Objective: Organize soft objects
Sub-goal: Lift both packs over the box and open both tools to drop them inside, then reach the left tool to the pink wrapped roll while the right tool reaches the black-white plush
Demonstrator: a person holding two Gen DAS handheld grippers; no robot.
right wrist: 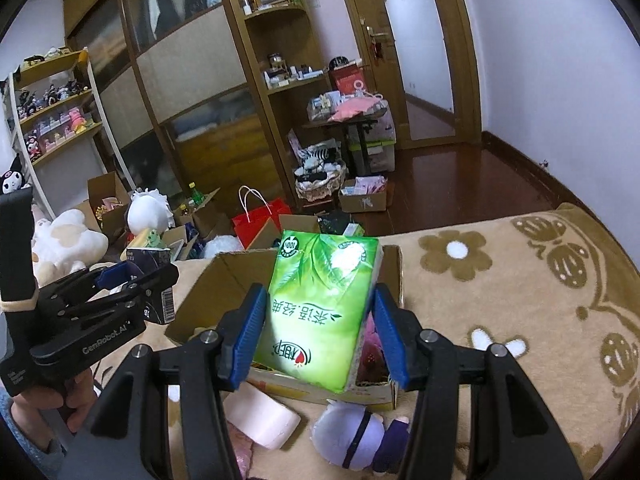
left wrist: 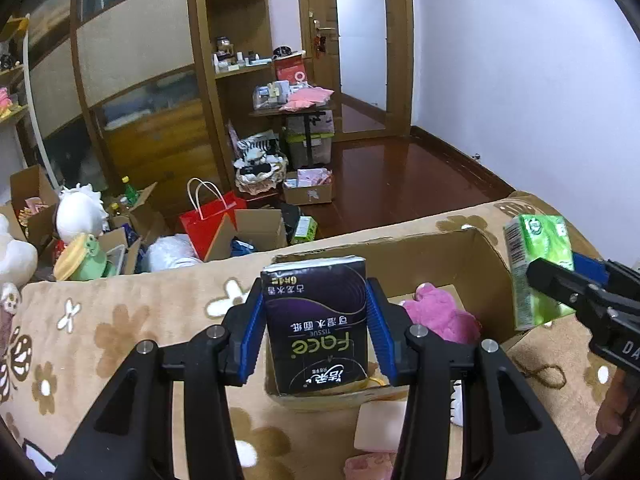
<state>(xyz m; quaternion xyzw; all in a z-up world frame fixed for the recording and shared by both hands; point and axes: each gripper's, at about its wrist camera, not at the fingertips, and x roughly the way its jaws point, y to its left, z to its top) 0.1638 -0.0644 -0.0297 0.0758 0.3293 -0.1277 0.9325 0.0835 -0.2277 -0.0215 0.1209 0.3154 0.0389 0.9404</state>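
Step in hand: both tissue packs are lifted and hang above the open cardboard box (left wrist: 486, 264) on the flowered bed blanket (left wrist: 120, 320); this looks like the carry-to-box stage, release not yet made.
Left gripper (left wrist: 316, 328): jaws clamped on the dark tissue pack (left wrist: 318, 328), pressing its two long sides.
Right gripper (right wrist: 320, 328): jaws clamped on the green tissue pack (right wrist: 320, 312), also across its long sides.
Dark pack, pose: long axis runs near to far along the fingers, printed face up, far end over the box's near-left part.
Green pack, pose: long axis near to far, tilted slightly so the far end leans right; it hangs over the box's middle.
Box contents: a pink plush (left wrist: 440, 312) lies inside toward the right.
Nearby: a white roll (right wrist: 260, 420) and a purple-white plush (right wrist: 356, 440) lie on the blanket just near of the box.
Next move calls for: lowering each pack into free space left of the pink plush, then parting the jaws, one gripper at a time to avoid collision.
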